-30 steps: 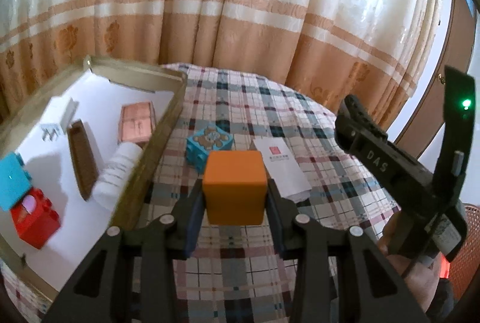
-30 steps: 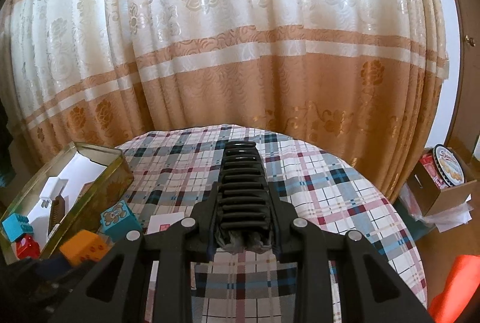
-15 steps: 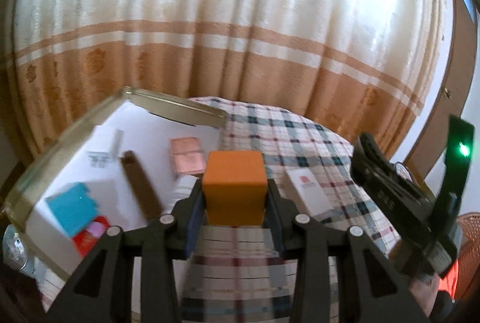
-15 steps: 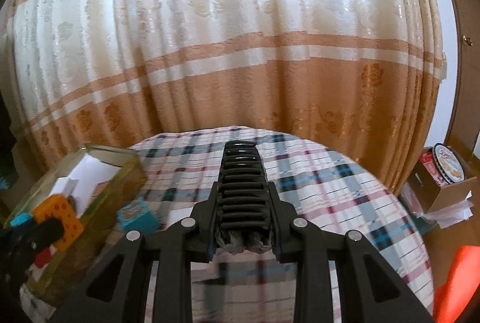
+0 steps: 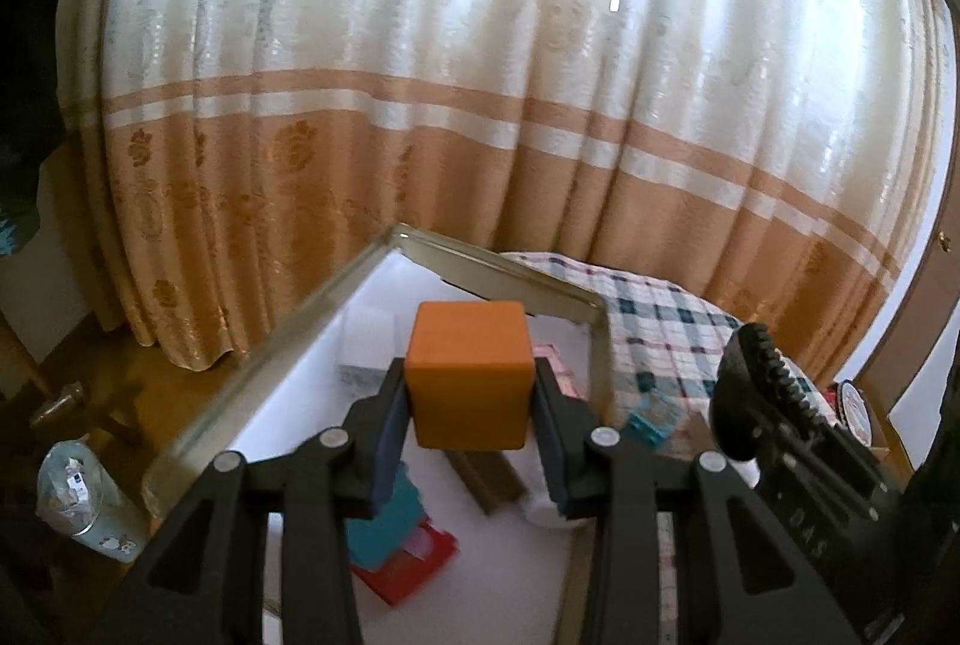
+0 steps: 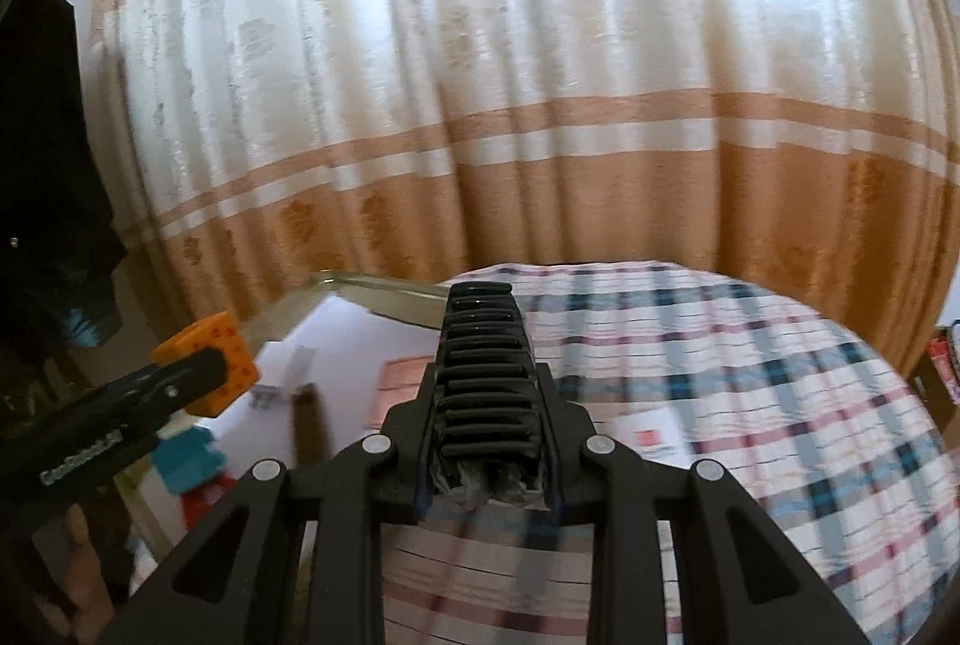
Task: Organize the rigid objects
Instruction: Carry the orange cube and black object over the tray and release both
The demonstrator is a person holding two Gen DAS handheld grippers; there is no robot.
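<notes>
An orange cube [image 5: 471, 375] is clamped between the pads of my left gripper [image 5: 471, 408], which is shut on it. The cube hangs above the white floor of a gold-rimmed box [image 5: 288, 345]; the right wrist view shows the same cube [image 6: 225, 366] over the box's left part. My right gripper [image 6: 486, 465] is shut on a black ribbed piece [image 6: 483, 375] that sticks out forward past its fingers. It hovers over the checked tablecloth [image 6: 750, 375] just right of the box, and appears at the right of the left wrist view [image 5: 774, 435].
Inside the box lie a teal block [image 5: 384, 519], a red block [image 5: 414, 561], a brown stick [image 5: 486, 477], a pink-copper case [image 5: 561, 369] and a white piece [image 5: 366, 327]. A teal patterned cube [image 5: 651, 414] and a white card [image 6: 651, 435] lie on the cloth. Curtains hang behind.
Both grippers have swung left. The orange cube has gone from over the cloth beside the box to over the box's inside. The right gripper followed toward the box, still holding the black piece.
</notes>
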